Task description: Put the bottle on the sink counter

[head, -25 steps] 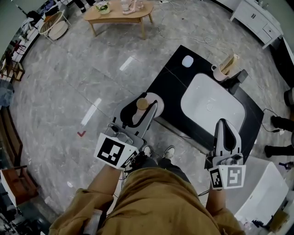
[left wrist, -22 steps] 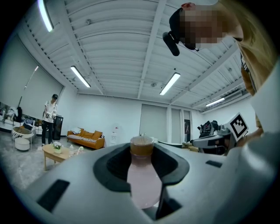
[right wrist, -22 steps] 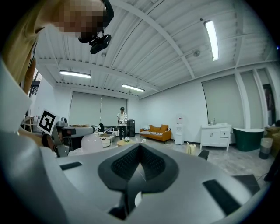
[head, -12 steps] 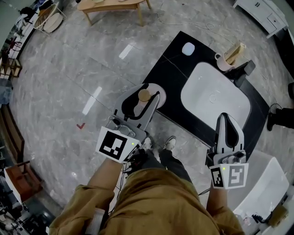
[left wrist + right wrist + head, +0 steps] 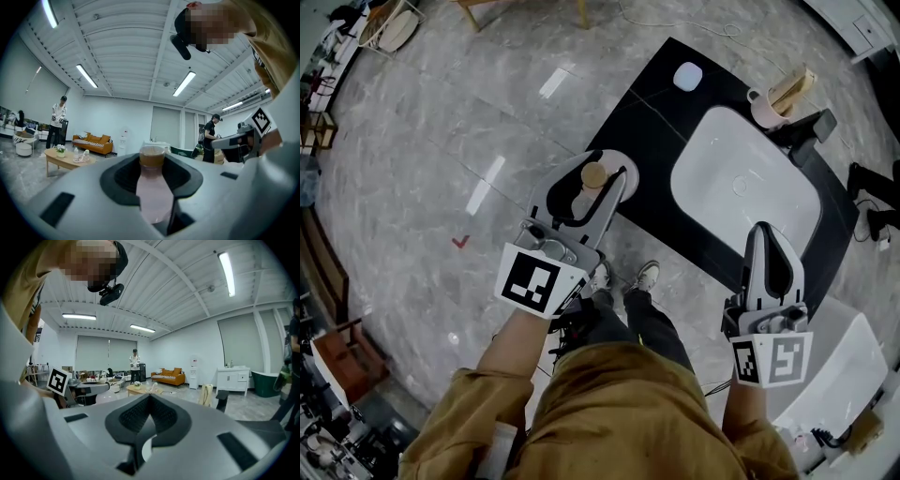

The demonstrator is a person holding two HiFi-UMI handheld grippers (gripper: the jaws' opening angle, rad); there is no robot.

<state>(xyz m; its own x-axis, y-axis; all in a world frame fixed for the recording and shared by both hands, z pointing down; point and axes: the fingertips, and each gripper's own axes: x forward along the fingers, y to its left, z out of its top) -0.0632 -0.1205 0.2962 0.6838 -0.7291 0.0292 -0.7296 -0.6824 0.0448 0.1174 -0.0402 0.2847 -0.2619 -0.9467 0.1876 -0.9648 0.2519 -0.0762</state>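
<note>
The left gripper (image 5: 592, 180) reaches out level, and its jaws stand fairly wide, closed on a bottle (image 5: 152, 187) that stands upright between them. The bottle has a pale pink body and a brown cap (image 5: 594, 174); the jaw pads press on the body while the cap rises above them. In the head view the bottle shows at the left edge of the black sink counter (image 5: 645, 131), at about 9 o'clock from the white basin (image 5: 741, 183), held up off any surface.

The right gripper (image 5: 766, 242) has its jaws drawn together with nothing between them. It sits at about 6 o'clock from the basin, over the near edge of the counter.

On the counter a small white rounded dish (image 5: 687, 76) lies at 11 o'clock from the basin, and a pale cup (image 5: 761, 109) holding tan pieces stands at 1 o'clock, just beside a black tap (image 5: 811, 127). The person's two shoes (image 5: 646, 277) show on the grey marbled floor (image 5: 441, 141) between the grippers, and a red mark (image 5: 461, 242) lies on the floor at 9 o'clock from the left gripper
</note>
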